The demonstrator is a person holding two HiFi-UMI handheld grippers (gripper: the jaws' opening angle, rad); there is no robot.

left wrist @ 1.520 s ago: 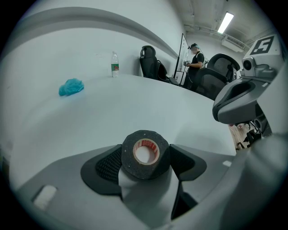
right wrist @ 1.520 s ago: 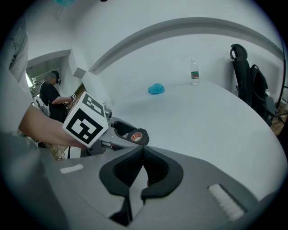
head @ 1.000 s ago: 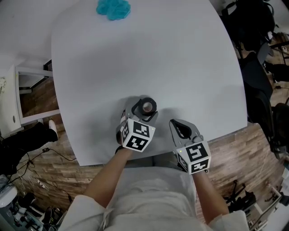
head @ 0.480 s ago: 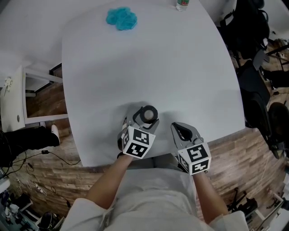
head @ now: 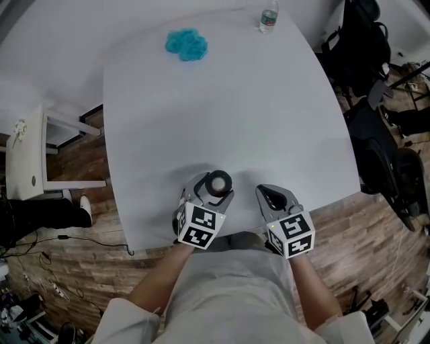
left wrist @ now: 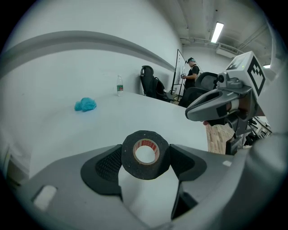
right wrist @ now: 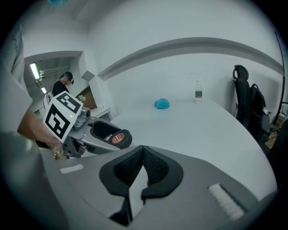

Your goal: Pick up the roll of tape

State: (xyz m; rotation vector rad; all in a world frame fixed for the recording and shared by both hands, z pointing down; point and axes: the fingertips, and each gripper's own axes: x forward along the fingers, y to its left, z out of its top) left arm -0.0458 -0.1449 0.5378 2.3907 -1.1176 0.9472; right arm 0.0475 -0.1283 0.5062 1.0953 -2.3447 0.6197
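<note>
The roll of tape [left wrist: 145, 155] is clamped between the two pads of my left tool [head: 213, 188]. Its black outer band is pinched from either side and its open core faces back along the jaws. Gripping across the width like that stops the round roll from slipping out of the pads. It looks lifted clear of the white tabletop [head: 269, 121], above the near edge, so I judge the pick-up essentially made. My right tool [right wrist: 143, 161] hangs just beside it, jaws closed together on nothing; one tool is enough here. The blue crumpled thing [head: 187, 44] and the water bottle [head: 268, 20] stand well apart at the far side, no hindrance.
</note>
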